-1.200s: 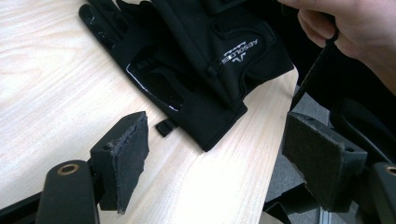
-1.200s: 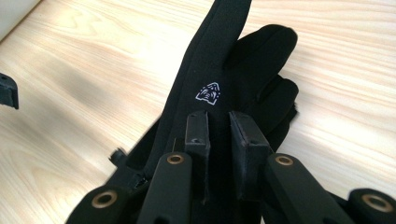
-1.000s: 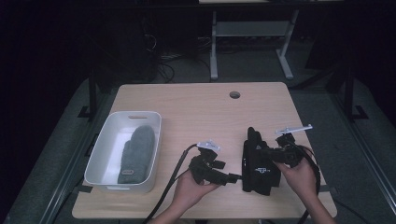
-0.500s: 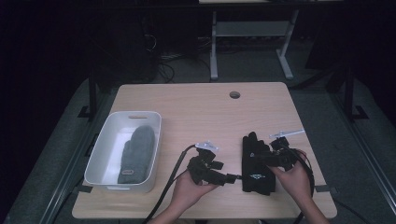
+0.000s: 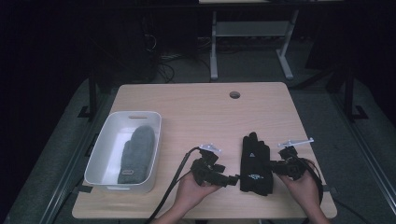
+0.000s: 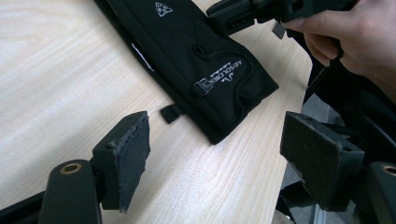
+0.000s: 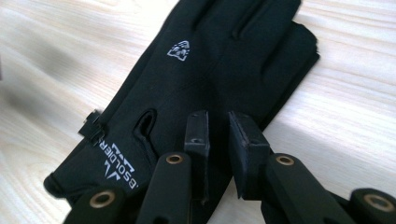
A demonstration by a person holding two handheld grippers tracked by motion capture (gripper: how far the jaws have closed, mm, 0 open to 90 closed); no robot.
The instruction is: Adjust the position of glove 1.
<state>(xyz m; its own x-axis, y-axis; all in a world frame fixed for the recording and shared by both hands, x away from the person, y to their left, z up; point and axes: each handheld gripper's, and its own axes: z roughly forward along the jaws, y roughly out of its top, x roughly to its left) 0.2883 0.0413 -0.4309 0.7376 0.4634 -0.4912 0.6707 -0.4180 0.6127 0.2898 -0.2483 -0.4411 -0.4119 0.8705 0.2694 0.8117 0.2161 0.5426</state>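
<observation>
Black glove [image 5: 254, 163] flat on the desk [image 5: 196, 112] near the right front, fingers pointing far; "SOLDIER" printed in pale letters at the cuff, small emblem on the back, legible from both tool cameras, not from above. Left tool [image 6: 215, 154] spread wide, just short of the cuff. Right tool [image 7: 218, 154] nearly pressed together over the glove's edge, having just been closing; lower than a second ago. Grey mitten [image 5: 136, 154] in the white tub [image 5: 100, 154] at left.

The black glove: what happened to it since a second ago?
The right gripper came down onto the black glove; its jaws opened, then have just been closing over the glove's edge. The left gripper stayed open beside the cuff. The grey mitten stayed in the white bin.
</observation>
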